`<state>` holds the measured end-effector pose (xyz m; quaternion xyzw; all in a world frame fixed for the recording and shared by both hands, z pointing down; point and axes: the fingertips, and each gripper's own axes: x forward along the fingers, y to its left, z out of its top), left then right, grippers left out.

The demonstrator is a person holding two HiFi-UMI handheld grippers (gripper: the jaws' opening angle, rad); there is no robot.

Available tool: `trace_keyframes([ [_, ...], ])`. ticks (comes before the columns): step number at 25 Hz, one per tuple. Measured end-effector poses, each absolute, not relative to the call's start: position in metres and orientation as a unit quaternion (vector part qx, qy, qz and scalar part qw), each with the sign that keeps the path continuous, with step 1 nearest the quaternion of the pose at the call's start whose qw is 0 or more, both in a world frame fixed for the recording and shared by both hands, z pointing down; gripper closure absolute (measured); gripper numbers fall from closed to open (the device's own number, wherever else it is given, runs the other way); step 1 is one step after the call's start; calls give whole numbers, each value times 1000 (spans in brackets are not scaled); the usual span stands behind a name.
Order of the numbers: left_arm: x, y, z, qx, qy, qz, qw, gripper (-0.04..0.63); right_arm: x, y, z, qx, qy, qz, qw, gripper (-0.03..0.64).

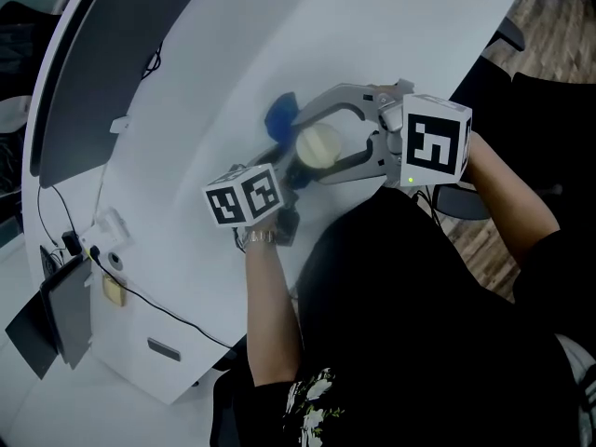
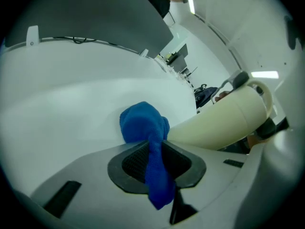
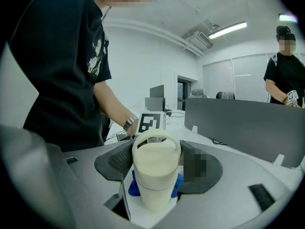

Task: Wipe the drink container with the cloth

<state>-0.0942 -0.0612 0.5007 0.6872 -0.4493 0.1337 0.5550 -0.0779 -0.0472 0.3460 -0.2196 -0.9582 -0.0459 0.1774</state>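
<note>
Read the left gripper as clamped: jaws drawn narrow on a fold of the blue cloth, with a loose bunch left ahead of the pads as the wiping face and a short tail hanging behind. Read the right gripper as holding the cream drink container round its body, jaws spread only to its width, looped lid handle upward and clear of the pads. Judge this as a steadying hold that leaves the lower wall free for the cloth. Find the cloth bunch at the container's lower end, touching or just beside it; cannot tell which, nor whether the base rests on the table. Judge the step in hand as wiping at the base. Treat the right jaws' pads as the limit of cloth travel on two sides of the wall; expect a turn or regrip to reach the covered strips. Use the bare white table ahead of the cloth as free room, well apart from the dark partition and its cable at the far edge. Mind the near curved edge, close by both grippers.
</note>
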Motion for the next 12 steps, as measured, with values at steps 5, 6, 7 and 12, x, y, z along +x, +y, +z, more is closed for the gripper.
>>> trace_keyframes([
  [5,-92,-62,507,683,-454,134,557,519,-79,-53,344,-186,-965,-41,182,334],
  [6,-92,-62,508,681,-453,129,560,519,-79,-57,338,-162,-971,-35,172,334],
  [7,-92,-61,508,680,-454,127,562,518,-78,-62,332,-132,-978,-22,160,332],
  [12,-89,-62,509,679,-455,128,562,518,-68,-68,326,38,-990,22,136,331],
])
